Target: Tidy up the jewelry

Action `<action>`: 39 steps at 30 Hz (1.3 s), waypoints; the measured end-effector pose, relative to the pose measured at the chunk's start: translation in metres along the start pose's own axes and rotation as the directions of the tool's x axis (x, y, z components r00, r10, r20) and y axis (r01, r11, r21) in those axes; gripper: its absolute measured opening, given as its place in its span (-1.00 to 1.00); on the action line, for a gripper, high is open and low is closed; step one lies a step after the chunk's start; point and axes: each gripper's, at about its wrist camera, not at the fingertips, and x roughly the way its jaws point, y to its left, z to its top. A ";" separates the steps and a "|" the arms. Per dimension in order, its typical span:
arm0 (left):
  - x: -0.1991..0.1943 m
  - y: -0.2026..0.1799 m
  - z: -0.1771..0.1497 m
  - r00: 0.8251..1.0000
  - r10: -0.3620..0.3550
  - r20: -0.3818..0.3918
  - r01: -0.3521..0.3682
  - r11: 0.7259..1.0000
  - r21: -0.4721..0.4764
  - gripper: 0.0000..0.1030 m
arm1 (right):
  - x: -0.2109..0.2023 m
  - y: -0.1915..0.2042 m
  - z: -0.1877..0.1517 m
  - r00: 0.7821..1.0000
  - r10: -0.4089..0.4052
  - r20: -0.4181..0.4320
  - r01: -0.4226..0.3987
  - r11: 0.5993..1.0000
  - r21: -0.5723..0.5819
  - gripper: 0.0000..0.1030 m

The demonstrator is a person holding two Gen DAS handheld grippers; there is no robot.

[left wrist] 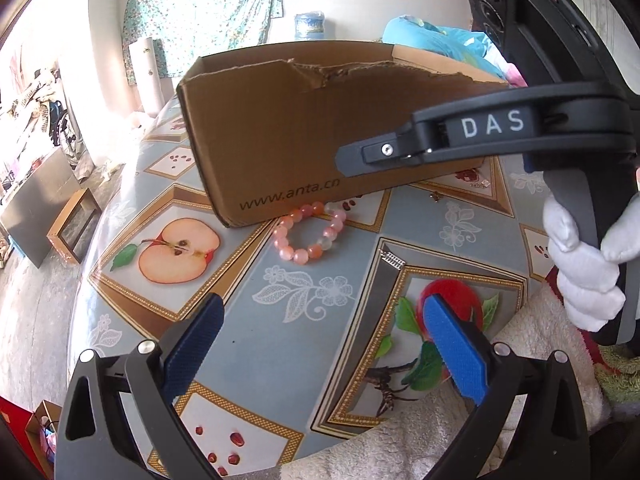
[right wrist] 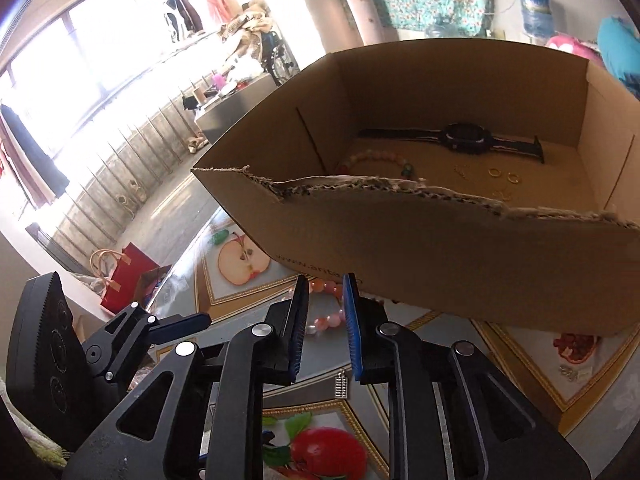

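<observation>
A pink bead bracelet [left wrist: 310, 236] lies on the fruit-print tablecloth, touching the near wall of a torn cardboard box [left wrist: 304, 132]. My left gripper [left wrist: 324, 304] hovers open and empty just short of it. A small silver charm [left wrist: 392, 259] lies to the bracelet's right. My right gripper [right wrist: 326, 284] hangs above the bracelet [right wrist: 326, 322] with a narrow gap between its pads and nothing in it. Inside the box [right wrist: 440, 264] lie a black watch [right wrist: 464, 140], another bead bracelet [right wrist: 376, 160] and gold rings [right wrist: 496, 172].
A white-gloved hand [left wrist: 580, 272] holds the right gripper's handle. A fluffy towel [left wrist: 520, 360] covers the table's near right corner. A small packet with earrings [right wrist: 576, 372] lies right of the box. The round table's edge drops away on the left; a red bag [right wrist: 124, 280] stands on the floor.
</observation>
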 end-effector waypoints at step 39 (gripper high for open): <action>0.049 -0.081 0.034 0.992 -0.086 -0.098 0.112 0.943 0.314 -0.58 | -0.053 -0.085 -0.076 0.997 -0.068 0.024 0.061 0.972 0.228 -0.52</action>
